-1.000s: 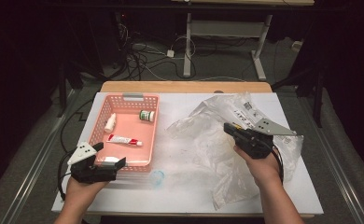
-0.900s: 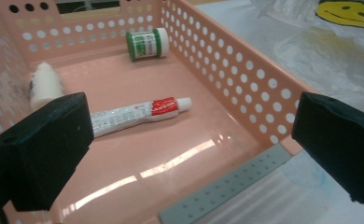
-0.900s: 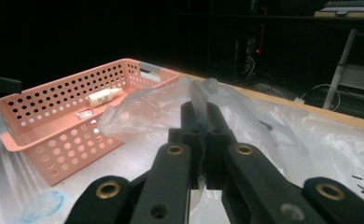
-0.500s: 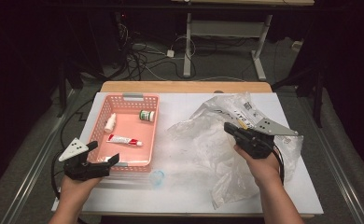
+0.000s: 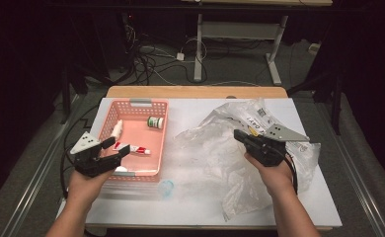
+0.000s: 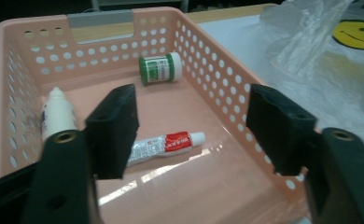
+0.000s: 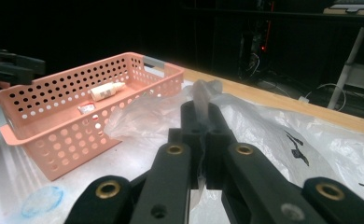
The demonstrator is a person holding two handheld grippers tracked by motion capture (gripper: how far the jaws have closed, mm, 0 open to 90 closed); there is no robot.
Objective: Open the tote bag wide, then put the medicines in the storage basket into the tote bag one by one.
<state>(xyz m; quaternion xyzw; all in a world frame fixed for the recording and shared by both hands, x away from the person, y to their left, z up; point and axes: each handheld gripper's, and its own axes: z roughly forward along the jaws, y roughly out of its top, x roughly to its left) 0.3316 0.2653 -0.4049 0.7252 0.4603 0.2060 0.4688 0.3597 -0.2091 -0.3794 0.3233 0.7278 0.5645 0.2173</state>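
The left gripper point(image 5: 112, 152) had drawn back from the near left corner of the pink basket point(image 5: 104, 118) and then come in again over its near rim, and its jaws had just been closing from full width to about half; nothing sat between them, so they were released, and I judged a reach for one of the 3 items inside to be starting; the right gripper point(image 5: 241, 136) had kept its place, jaws clenched on a fold of the clear plastic bag point(image 5: 215, 148), which lay crumpled on the right half of the white bench point(image 5: 190, 207), just right of the basket; the left gripper view showed what the high view blurred: the red-and-white tube point(image 6: 164, 143) lay flat on the basket floor just beyond the left jaw, the white bottle point(image 6: 56, 114) against the left wall, the green-capped jar point(image 6: 160, 68) on its side near the far wall; the right gripper view alone made plain the film pinched upright between its pads.
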